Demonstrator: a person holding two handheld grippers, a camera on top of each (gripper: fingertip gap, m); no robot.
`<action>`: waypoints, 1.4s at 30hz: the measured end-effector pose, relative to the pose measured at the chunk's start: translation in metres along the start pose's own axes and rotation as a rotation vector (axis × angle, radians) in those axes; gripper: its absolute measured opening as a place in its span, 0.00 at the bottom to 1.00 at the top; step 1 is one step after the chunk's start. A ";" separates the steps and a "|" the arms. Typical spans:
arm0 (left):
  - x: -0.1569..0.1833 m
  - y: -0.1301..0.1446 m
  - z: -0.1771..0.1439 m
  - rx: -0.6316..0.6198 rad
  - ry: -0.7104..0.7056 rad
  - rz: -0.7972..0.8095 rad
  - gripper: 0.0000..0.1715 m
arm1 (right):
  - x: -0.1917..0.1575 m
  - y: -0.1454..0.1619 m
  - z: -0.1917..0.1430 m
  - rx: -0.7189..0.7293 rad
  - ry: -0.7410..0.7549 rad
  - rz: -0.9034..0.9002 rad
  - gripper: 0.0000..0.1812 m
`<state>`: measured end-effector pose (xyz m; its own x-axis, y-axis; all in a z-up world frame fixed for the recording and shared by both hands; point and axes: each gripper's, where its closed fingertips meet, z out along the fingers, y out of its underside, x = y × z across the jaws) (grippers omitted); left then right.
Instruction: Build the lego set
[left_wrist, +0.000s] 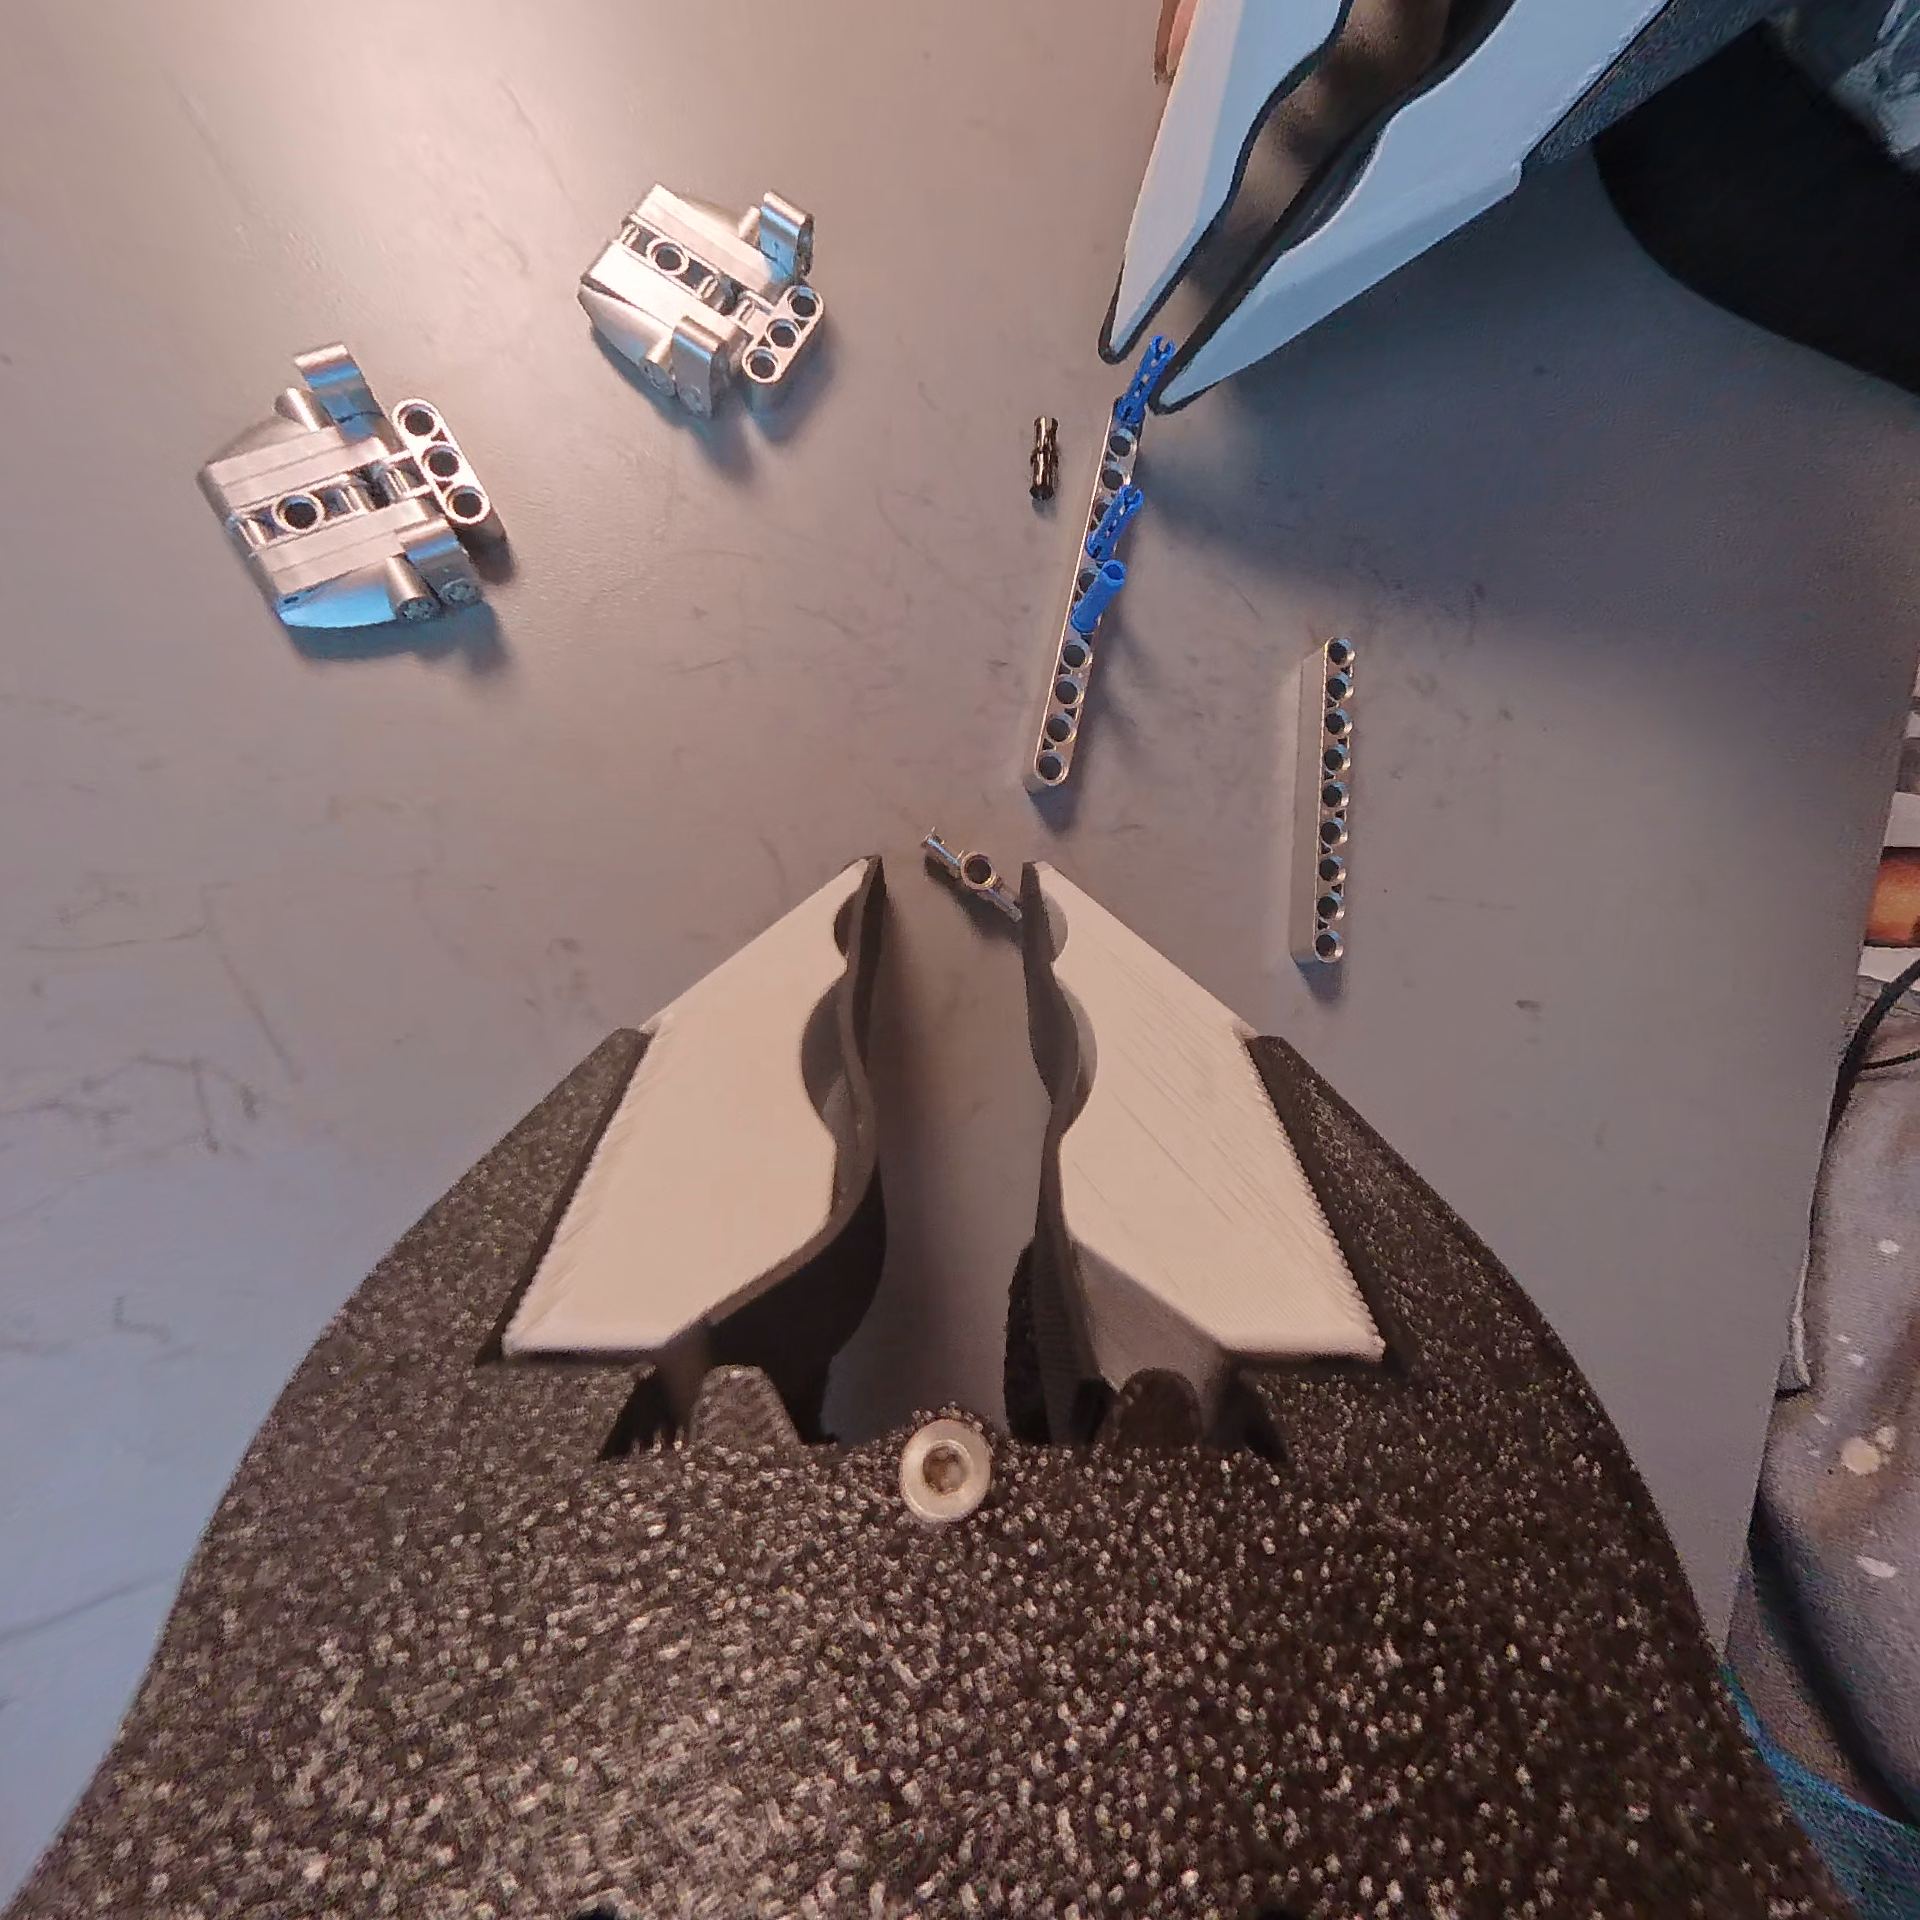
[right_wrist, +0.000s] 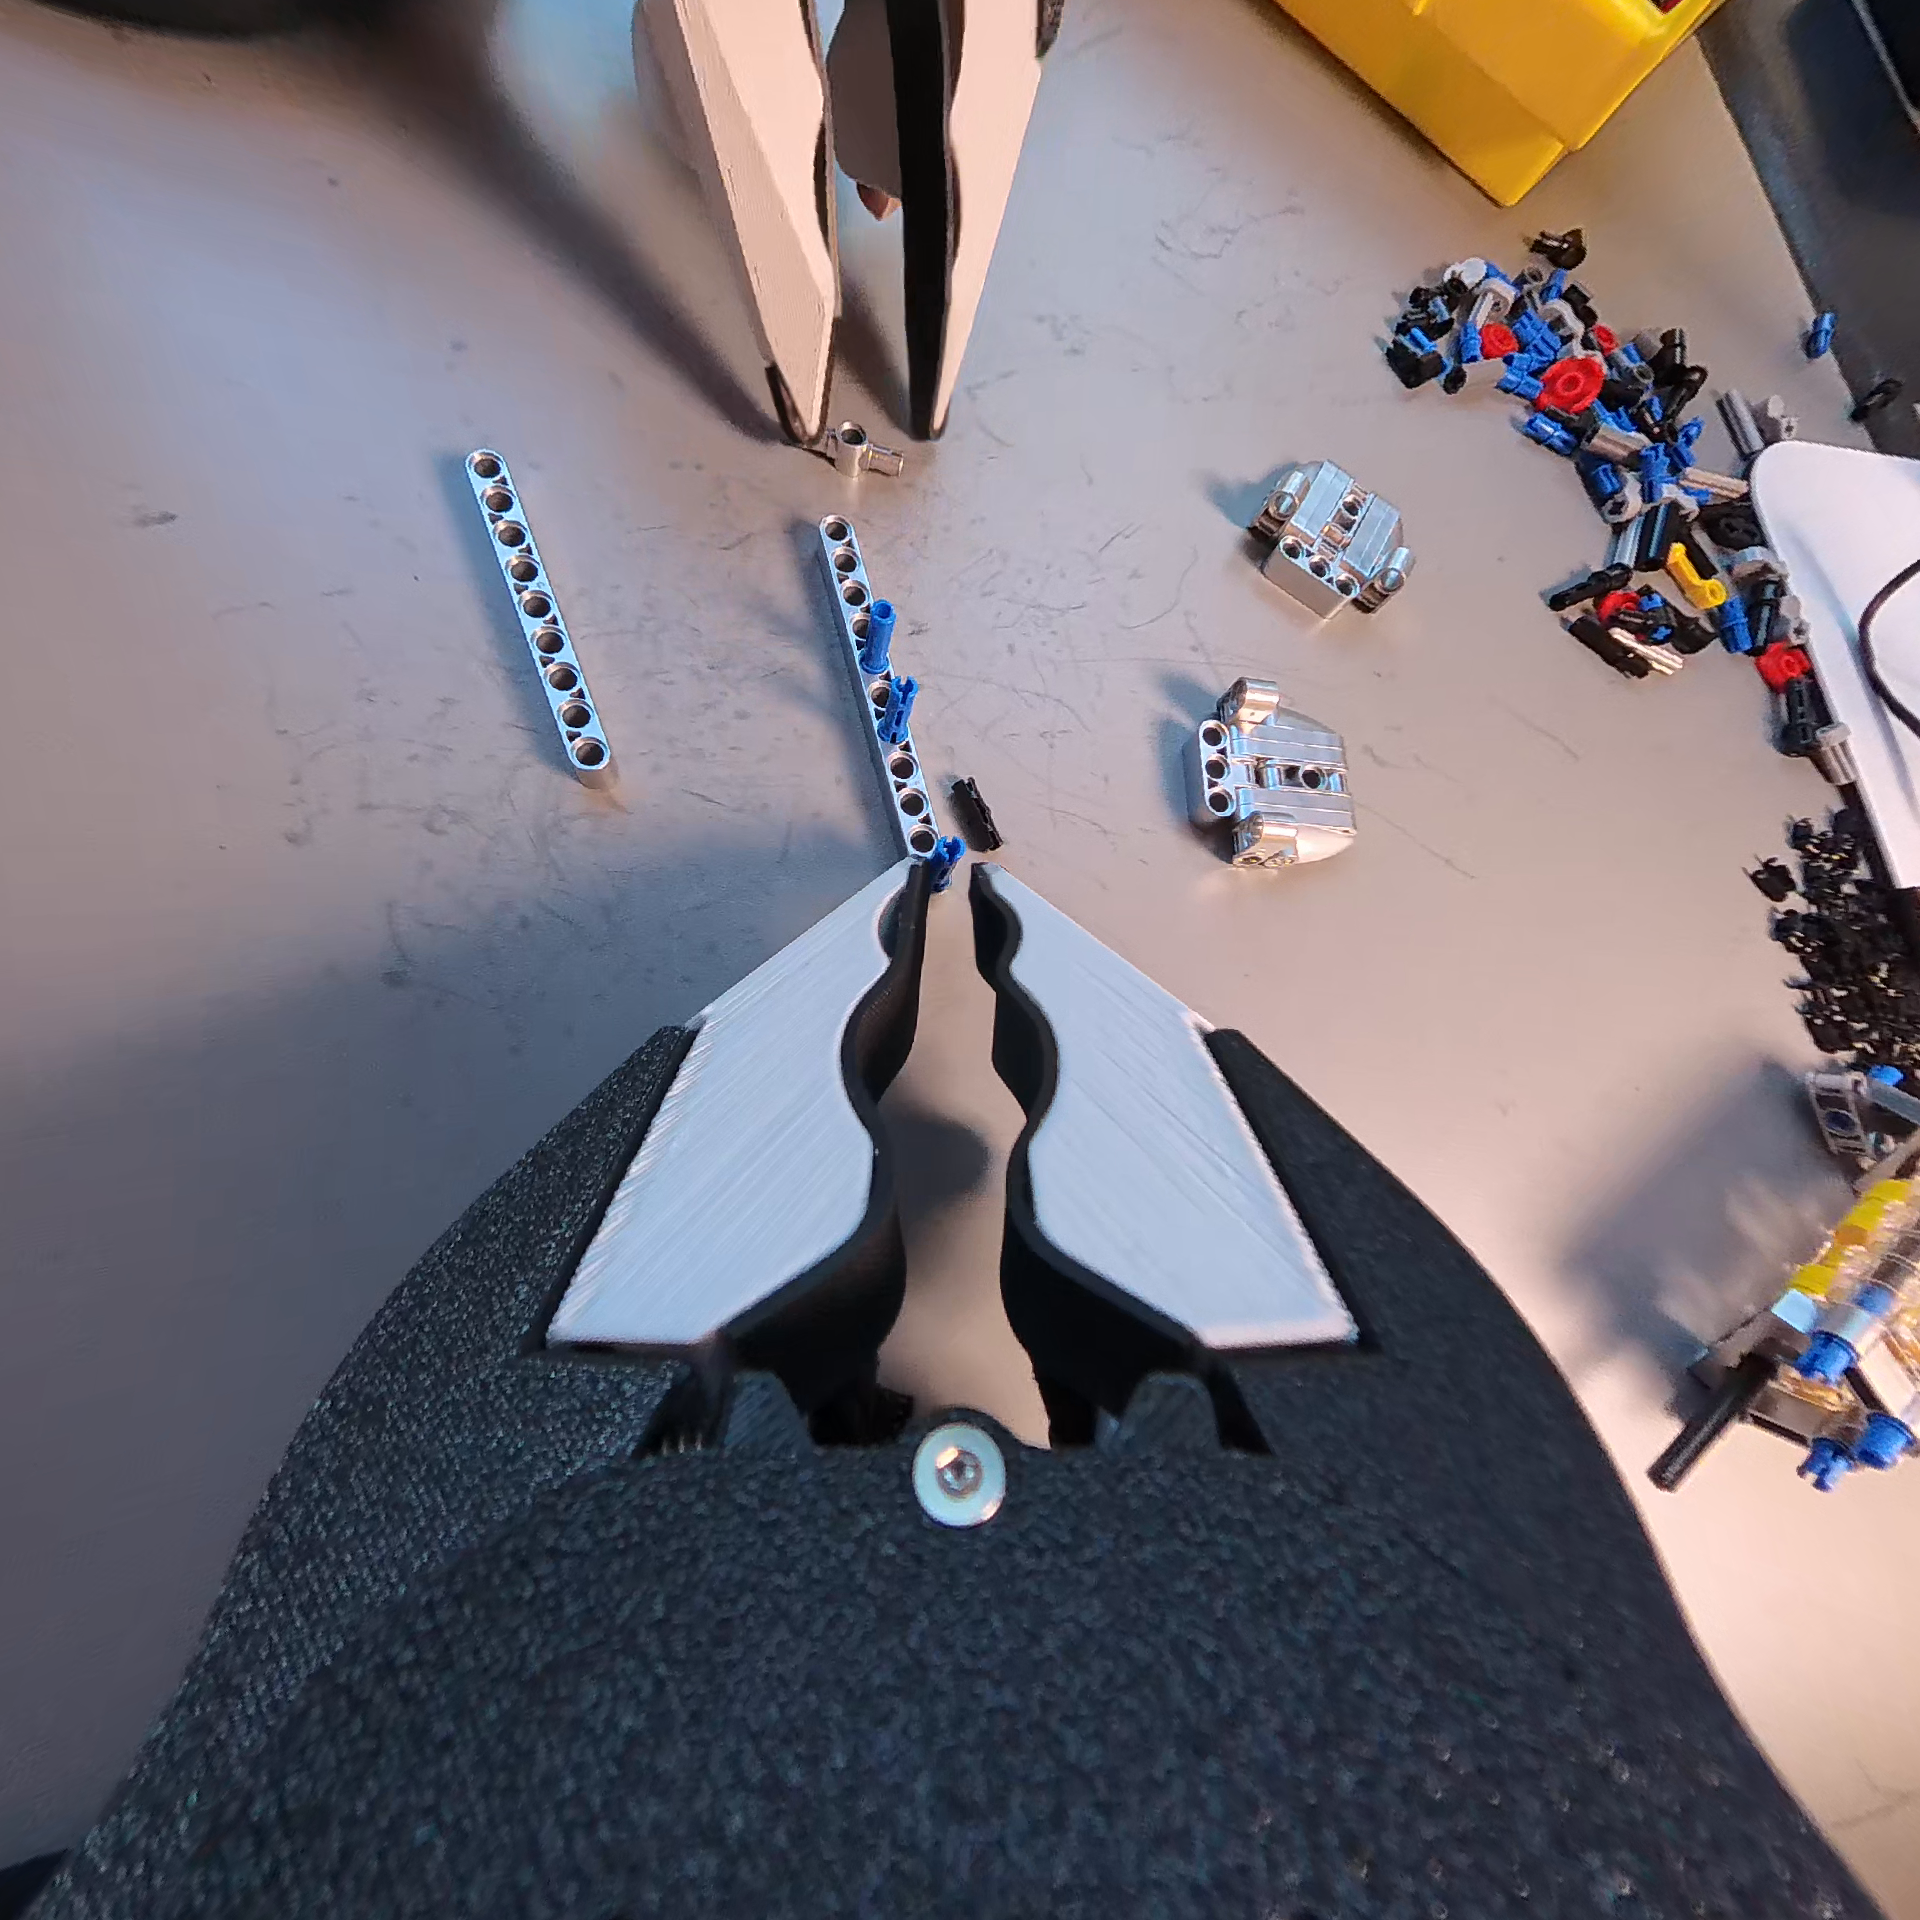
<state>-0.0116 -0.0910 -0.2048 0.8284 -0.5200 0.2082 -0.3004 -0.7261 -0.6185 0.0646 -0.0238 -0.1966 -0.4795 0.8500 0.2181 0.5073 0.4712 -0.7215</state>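
Here the left tool (left_wrist: 951, 868) is hovering low over the grey worktop (left_wrist: 520, 935), jaws apart and gripping nothing, with a small silver connector (left_wrist: 971, 868) lying between its tips. At about one o'clock, the right tool (right_wrist: 948, 871) is standing slightly open beside the blue pin (right_wrist: 943, 858) at the end of the long holed beam (right_wrist: 878, 686), probably seating it. A black pin (right_wrist: 977, 814) is lying nearby.

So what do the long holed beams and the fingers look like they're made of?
The holed beams look like moulded plastic with a silvery, slightly glossy finish. The fingers look 3D-printed in matte pale plastic, given the fine ridges, with a black rubbery-looking inner lining.
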 end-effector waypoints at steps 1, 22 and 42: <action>0.000 0.000 0.000 -0.002 -0.003 0.007 0.13 | 0.001 0.000 0.000 0.002 0.004 0.001 0.04; -0.009 0.000 0.000 0.011 -0.048 0.128 0.02 | 0.002 -0.009 -0.005 0.046 0.017 -0.006 0.10; 0.015 -0.079 -0.028 0.519 0.100 0.064 0.02 | 0.016 0.042 -0.038 -0.143 -0.006 0.048 0.06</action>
<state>0.0113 -0.0537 -0.1317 0.7590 -0.6151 0.2133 -0.0546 -0.3866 -0.9206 0.1056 0.0182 -0.1991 -0.4563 0.8712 0.1815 0.6260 0.4592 -0.6303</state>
